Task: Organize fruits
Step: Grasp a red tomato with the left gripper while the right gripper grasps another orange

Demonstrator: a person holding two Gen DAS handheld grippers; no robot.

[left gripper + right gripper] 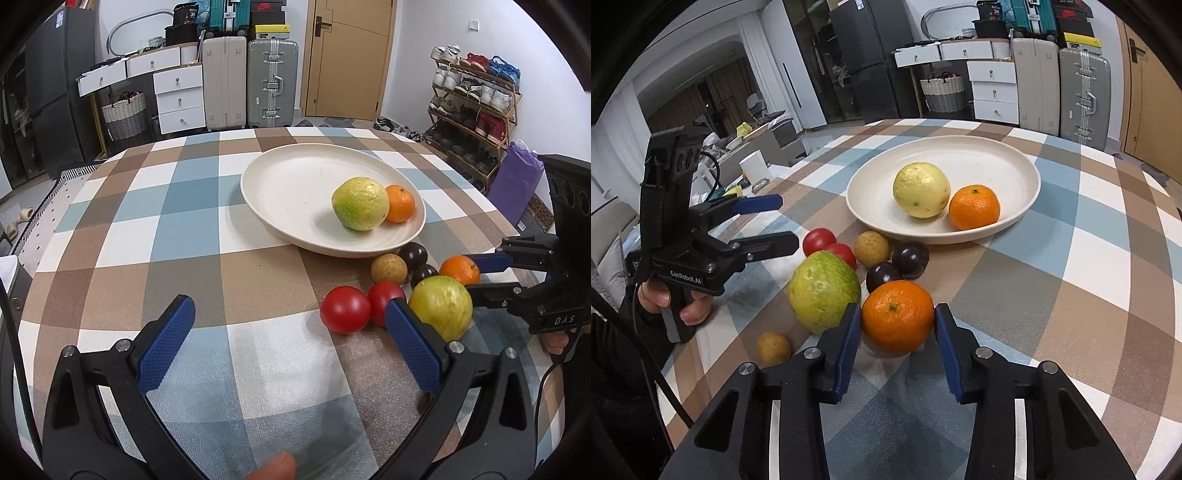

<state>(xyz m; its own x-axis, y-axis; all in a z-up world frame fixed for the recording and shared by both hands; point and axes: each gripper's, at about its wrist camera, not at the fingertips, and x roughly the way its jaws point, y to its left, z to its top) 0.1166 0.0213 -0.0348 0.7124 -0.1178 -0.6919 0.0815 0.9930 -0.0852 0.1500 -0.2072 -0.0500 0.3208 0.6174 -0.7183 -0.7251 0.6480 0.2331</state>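
The right tool [898,332] grips an orange [897,315] on the tabletop [1071,295], near the plate [1015,221]; the left tool [288,332] stands wide and empty. The orange looks firm, light and rollable, so I judge a hold across its widest middle safest.

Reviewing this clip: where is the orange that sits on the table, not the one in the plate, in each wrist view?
Left wrist: the loose orange is at right, between the right gripper fingers.
Right wrist: the same orange is low centre, with a pad on each side.
Shared landmark: the cream plate holding a guava and another orange.
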